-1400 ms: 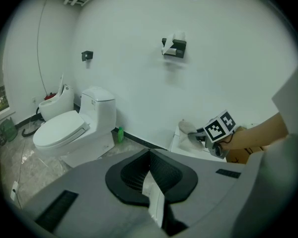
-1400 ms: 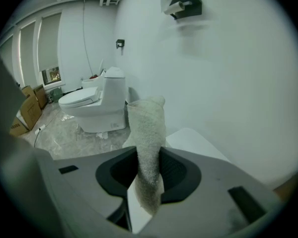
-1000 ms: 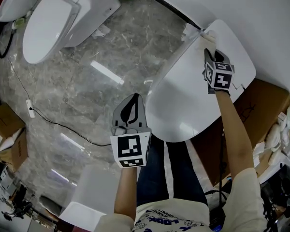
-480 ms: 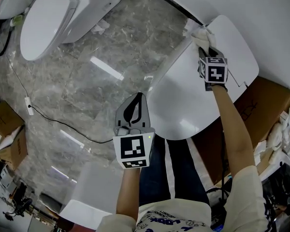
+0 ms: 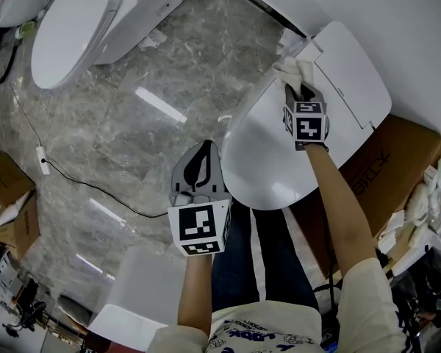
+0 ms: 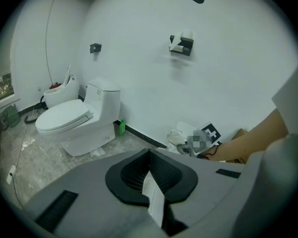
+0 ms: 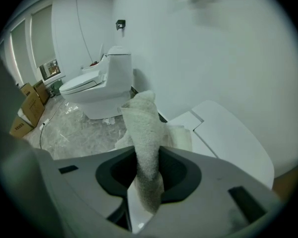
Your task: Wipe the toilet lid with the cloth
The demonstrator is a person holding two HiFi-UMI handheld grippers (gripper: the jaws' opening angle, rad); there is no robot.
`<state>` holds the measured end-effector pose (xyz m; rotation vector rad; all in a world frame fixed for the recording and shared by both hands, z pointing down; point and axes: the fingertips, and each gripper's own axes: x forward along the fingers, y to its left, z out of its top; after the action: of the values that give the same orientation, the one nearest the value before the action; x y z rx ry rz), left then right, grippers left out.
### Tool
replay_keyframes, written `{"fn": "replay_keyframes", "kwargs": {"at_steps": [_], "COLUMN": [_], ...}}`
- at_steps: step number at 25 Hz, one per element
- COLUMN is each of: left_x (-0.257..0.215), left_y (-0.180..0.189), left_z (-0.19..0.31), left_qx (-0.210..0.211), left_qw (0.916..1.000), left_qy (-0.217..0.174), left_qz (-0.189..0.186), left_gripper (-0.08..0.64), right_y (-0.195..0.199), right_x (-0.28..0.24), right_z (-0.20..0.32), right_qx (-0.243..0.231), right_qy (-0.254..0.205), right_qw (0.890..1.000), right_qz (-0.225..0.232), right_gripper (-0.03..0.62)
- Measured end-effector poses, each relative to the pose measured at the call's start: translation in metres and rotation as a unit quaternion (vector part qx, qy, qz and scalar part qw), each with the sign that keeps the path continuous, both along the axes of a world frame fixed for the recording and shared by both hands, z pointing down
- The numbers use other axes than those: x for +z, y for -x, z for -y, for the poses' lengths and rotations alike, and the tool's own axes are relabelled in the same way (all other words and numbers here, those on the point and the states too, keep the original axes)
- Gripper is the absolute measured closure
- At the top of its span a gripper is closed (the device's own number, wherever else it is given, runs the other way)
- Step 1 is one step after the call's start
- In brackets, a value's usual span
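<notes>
Cloth at the rear edge of the toilet lid [image 5: 268,153], set for a wiping pass.

I have my right gripper [image 5: 295,88] clamped tight on the cloth [image 5: 289,70], low at the lid's back edge, probably to drag forward. My left gripper [image 5: 204,153], jaws together and empty, hangs clear over the floor [image 5: 132,123].

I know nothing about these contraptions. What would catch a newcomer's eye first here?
Most striking is the big white toilet lid directly below the person, where the right gripper pinches a pale cloth at the lid's back end. Next comes the left gripper, which hovers shut and empty over the grey marble floor. A second toilet stands at the far left.
</notes>
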<state>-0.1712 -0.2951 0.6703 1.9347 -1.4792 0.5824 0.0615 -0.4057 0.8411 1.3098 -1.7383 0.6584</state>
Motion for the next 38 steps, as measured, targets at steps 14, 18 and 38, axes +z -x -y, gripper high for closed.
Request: {"fn": "replay_keyframes", "kwargs": {"at_steps": [14,18,38], "left_x": [-0.013,-0.016,-0.041], "left_y": [0.04,0.048,0.065], "left_z": [-0.043,-0.059,-0.122], "left_qx": [-0.031,-0.039,-0.075], "left_qw": [0.9994,0.999,0.9965], "left_qy": [-0.007,-0.008,-0.02], "left_qz": [0.015,0.019,0.031], "left_gripper": [0.557,0.557,0.557], "right_y": [0.065,0.082,0.158], "right_x": [0.001,0.003,0.001], "right_z": [-0.081,-0.113,-0.282], "right_qx": [-0.052,-0.073,-0.229], "right_qy": [0.01,0.014,0.076], "right_qw": [0.999,0.997,0.969], "right_qz": [0.015,0.021,0.05], "right_gripper": [0.491,0.491,0.489]}}
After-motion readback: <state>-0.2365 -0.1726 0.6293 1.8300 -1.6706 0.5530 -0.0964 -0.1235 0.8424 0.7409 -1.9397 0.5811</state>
